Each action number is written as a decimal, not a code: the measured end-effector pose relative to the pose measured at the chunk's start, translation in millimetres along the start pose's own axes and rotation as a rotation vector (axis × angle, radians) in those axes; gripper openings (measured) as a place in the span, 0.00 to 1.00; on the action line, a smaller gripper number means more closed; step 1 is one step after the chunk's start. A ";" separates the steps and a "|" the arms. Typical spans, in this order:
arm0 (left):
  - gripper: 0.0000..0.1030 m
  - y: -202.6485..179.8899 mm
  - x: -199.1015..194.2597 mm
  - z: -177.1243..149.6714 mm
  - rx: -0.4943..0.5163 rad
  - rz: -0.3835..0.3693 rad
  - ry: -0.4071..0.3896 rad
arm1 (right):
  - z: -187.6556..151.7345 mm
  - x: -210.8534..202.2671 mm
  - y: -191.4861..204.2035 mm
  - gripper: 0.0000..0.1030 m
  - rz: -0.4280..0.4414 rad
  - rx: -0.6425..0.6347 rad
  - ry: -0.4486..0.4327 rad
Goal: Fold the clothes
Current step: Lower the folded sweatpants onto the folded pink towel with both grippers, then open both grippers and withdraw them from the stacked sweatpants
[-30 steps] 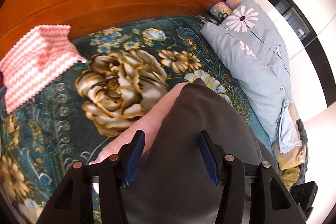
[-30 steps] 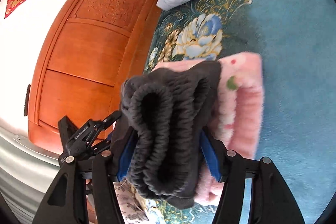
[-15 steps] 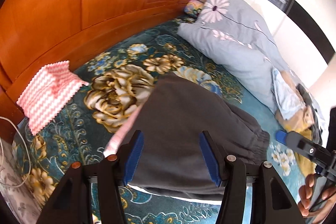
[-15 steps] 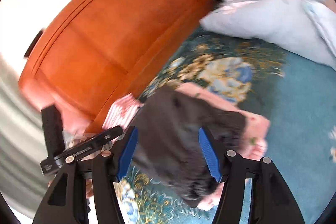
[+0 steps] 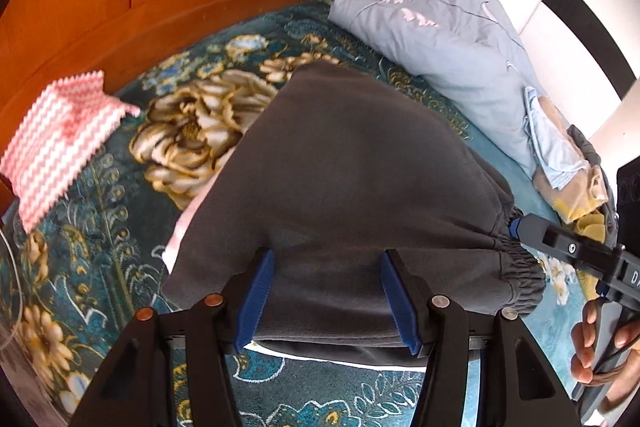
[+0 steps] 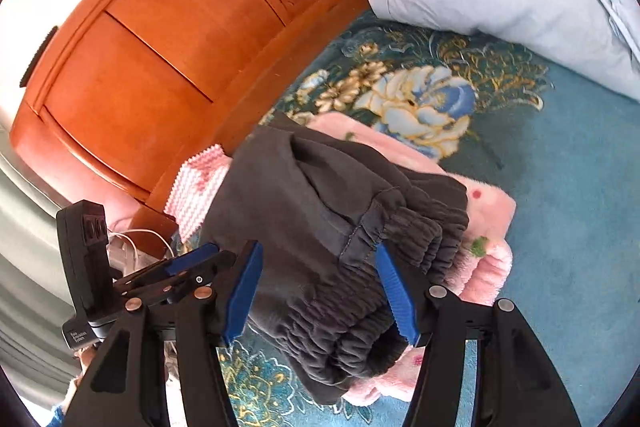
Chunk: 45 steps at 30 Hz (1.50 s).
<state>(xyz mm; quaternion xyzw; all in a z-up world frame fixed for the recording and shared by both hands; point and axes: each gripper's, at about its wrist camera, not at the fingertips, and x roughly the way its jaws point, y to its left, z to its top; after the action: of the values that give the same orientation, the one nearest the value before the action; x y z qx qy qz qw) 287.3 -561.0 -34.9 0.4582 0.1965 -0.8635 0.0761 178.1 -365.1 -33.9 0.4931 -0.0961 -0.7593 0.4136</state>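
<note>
The dark grey trousers (image 5: 348, 195) are lying folded into a thick bundle on top of a pink fleece garment (image 6: 486, 227) on the floral bedspread (image 5: 120, 239), so that piece is looking about done. Both the left gripper (image 5: 326, 301) and the right gripper (image 6: 318, 293) are hovering with jaws spread, gripping nothing. A heap of clothes (image 5: 568, 163) beside the pillow (image 5: 436, 27) is looking unfolded.
</note>
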 end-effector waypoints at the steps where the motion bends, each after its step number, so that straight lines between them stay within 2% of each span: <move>1: 0.58 1.3 -0.1 -1.6 -0.017 -0.002 -0.005 | -0.6 0.0 0.5 0.56 -0.004 -0.002 0.003; 5: 0.58 2.0 -6.2 -2.3 -0.043 0.000 -0.013 | -3.3 0.0 2.4 0.57 -0.020 -0.009 0.016; 11: 0.58 -0.2 -20.2 -1.9 -0.054 0.005 -0.039 | 3.8 -9.7 10.6 0.58 -0.039 -0.032 -0.025; 14: 0.58 3.0 -15.4 -0.5 -0.066 0.003 -0.033 | 10.5 -10.6 14.1 0.58 -0.054 -0.056 -0.043; 18: 0.58 9.5 -3.1 -0.7 -0.090 -0.004 -0.022 | 18.5 8.9 -1.5 0.58 -0.062 -0.007 0.002; 23: 0.58 16.3 5.2 -2.7 -0.134 -0.029 -0.024 | 17.4 28.7 -9.0 0.58 -0.089 -0.030 0.044; 27: 0.58 14.1 1.3 -2.5 -0.147 -0.026 -0.017 | 18.3 26.3 -8.9 0.58 -0.098 -0.018 0.056; 31: 0.59 12.9 -10.6 -7.8 -0.149 -0.032 -0.034 | 1.8 -4.3 6.4 0.58 -0.083 -0.054 -0.031; 34: 0.64 8.5 -18.9 -20.3 -0.128 -0.010 -0.047 | -27.6 -22.0 11.8 0.58 -0.085 -0.049 -0.070; 37: 0.67 3.0 -25.8 -36.3 -0.110 -0.008 -0.068 | -63.2 -28.2 18.1 0.60 -0.155 -0.093 -0.087; 39: 0.68 1.8 -27.0 -47.6 -0.116 -0.013 -0.076 | -81.7 -24.2 19.0 0.72 -0.223 -0.115 -0.079; 42: 0.71 0.4 -24.7 -62.6 -0.121 -0.017 -0.074 | -102.6 -13.1 13.7 0.72 -0.305 -0.111 -0.048; 45: 0.71 -2.0 -19.4 -77.5 -0.130 -0.019 -0.067 | -110.9 -7.8 11.1 0.74 -0.336 -0.113 -0.045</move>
<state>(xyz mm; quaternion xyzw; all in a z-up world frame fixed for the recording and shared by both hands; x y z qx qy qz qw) 356.7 -528.4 -57.4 0.4212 0.2540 -0.8645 0.1041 277.2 -337.5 -77.4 0.4611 0.0210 -0.8327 0.3058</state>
